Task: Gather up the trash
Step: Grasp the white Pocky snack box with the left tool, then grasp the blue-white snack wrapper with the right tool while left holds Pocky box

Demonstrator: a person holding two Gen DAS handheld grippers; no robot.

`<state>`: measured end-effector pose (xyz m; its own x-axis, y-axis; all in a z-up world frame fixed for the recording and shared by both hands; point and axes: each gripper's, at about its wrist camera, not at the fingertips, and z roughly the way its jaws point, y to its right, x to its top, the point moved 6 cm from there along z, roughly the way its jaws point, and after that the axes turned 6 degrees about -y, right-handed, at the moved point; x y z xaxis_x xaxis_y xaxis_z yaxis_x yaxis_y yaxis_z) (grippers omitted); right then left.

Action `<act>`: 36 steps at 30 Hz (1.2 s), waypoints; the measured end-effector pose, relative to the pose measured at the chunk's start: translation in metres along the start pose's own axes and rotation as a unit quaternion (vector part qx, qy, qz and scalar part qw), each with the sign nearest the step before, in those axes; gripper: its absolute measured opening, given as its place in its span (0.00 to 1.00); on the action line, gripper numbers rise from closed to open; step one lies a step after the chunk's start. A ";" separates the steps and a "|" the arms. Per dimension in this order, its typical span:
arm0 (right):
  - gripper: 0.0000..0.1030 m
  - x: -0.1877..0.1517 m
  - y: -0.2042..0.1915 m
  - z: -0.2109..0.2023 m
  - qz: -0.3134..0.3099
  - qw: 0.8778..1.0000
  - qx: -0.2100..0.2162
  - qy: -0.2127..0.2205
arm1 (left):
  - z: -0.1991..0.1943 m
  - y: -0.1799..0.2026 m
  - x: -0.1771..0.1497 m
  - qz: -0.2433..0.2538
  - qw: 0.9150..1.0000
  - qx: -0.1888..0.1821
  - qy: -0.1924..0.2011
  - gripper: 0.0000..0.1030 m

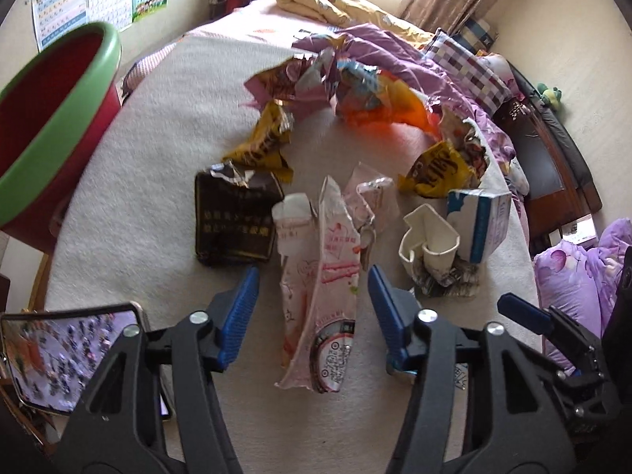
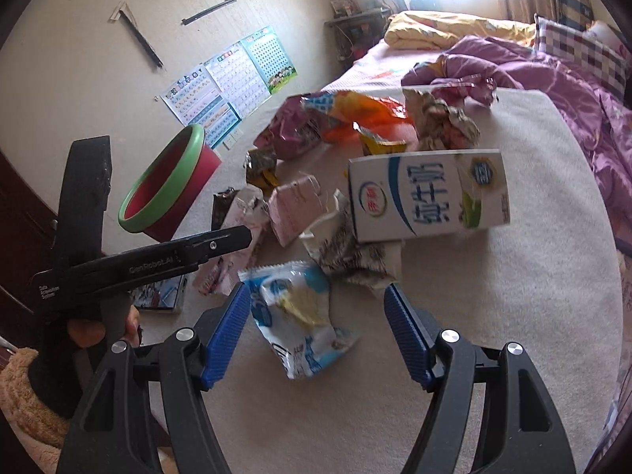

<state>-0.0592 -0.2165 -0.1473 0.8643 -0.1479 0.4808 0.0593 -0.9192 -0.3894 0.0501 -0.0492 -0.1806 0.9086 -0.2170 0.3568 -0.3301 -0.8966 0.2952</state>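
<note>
While both hand-held grippers, left (image 1: 314, 300) and right (image 2: 318, 324), are held open and empty, the pink wrapper (image 1: 320, 300) and blue packet (image 2: 300, 316) could be pinched with blanket (image 2: 513, 316) beneath.

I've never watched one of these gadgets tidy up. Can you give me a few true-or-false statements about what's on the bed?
1. A pink wrapper lies between the left gripper's open jaws. True.
2. The right gripper already clamps the milk carton. False: it is open around a blue-white wrapper.
3. The bin has a green rim. True.
4. The bin is full of trash. False: none shows inside it.
</note>
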 end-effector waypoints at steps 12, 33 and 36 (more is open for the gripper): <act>0.66 -0.002 -0.001 0.013 -0.015 0.999 0.017 -0.025 | -0.015 0.007 -0.002 0.005 1.000 0.017 0.025 0.35; 0.66 -0.004 -0.016 0.042 -0.023 0.998 0.028 -0.057 | -0.024 0.005 0.003 0.008 0.999 0.021 0.033 0.35; 0.66 -0.003 -0.016 0.044 -0.024 0.998 0.027 -0.060 | -0.019 0.001 0.001 0.003 0.999 0.025 0.024 0.35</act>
<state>-0.0404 -0.1848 -0.1772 0.9133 -0.0554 0.4035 0.1271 -0.9025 -0.4115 0.0456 -0.0426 -0.1634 0.8934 -0.2041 0.4002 -0.3205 -0.9138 0.2495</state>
